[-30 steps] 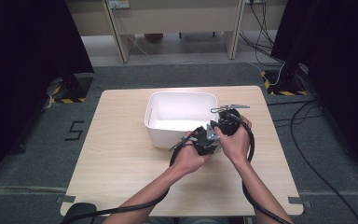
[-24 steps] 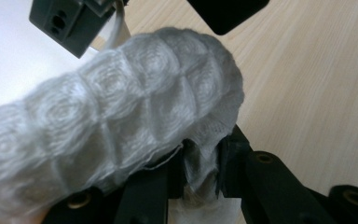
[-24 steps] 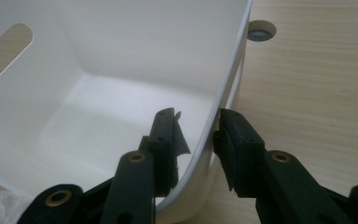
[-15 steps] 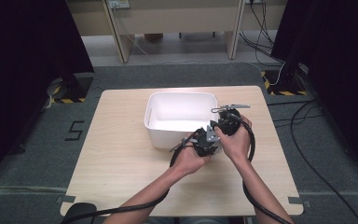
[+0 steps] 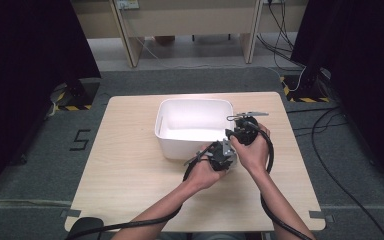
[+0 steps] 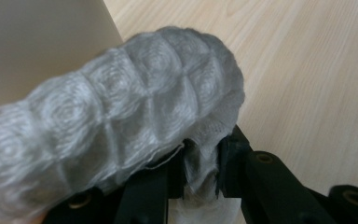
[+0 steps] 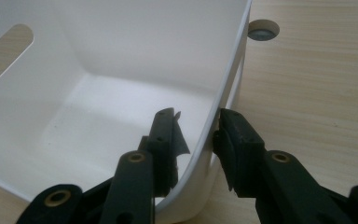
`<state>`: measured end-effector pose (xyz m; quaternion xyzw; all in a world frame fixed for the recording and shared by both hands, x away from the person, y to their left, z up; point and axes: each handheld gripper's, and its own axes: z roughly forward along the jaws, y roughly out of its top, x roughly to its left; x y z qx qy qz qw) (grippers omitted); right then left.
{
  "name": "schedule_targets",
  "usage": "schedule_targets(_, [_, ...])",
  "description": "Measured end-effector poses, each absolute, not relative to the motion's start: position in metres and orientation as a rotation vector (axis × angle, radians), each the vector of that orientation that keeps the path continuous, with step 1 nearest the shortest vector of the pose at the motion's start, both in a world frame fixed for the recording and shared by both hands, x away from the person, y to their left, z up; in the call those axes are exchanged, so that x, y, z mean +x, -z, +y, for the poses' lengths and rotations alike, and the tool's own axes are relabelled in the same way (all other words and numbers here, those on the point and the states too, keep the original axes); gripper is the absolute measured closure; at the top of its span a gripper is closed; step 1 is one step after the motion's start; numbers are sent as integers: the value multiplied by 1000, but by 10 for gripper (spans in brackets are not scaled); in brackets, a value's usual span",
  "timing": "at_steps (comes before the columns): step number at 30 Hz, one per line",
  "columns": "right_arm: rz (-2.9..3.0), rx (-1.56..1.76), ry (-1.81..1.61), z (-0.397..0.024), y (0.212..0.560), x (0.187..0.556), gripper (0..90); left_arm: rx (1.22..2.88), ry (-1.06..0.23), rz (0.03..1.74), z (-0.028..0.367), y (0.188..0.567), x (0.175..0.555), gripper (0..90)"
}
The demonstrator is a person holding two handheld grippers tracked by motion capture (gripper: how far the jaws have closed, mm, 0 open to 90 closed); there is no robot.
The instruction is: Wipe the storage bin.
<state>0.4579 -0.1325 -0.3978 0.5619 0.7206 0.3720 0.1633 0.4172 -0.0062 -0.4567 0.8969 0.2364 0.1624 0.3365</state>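
Little has moved since the earlier frame: the white tub [image 5: 192, 125] stays steadied by the right gripper [image 7: 196, 135], jaws astride its near wall, while the left gripper [image 6: 200, 163], pinching one end of a grey quilted cloth [image 6: 121, 112] whose long axis runs up-left alongside the tub's outer wall, should lift clear of the rim before releasing inside.

One tub [image 5: 192, 122], one cloth [image 6: 121, 116] (grey, quilted)
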Motion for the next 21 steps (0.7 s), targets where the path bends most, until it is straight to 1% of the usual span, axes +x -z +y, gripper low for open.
schedule_targets(14, [2052,1606,-1066,-133,398,458,673,2361,-418,613,-6,466,417,759])
schedule_targets(21, [2059,1618,-1083,-134,399,459,630,2361,-415,607,0,464,414,763])
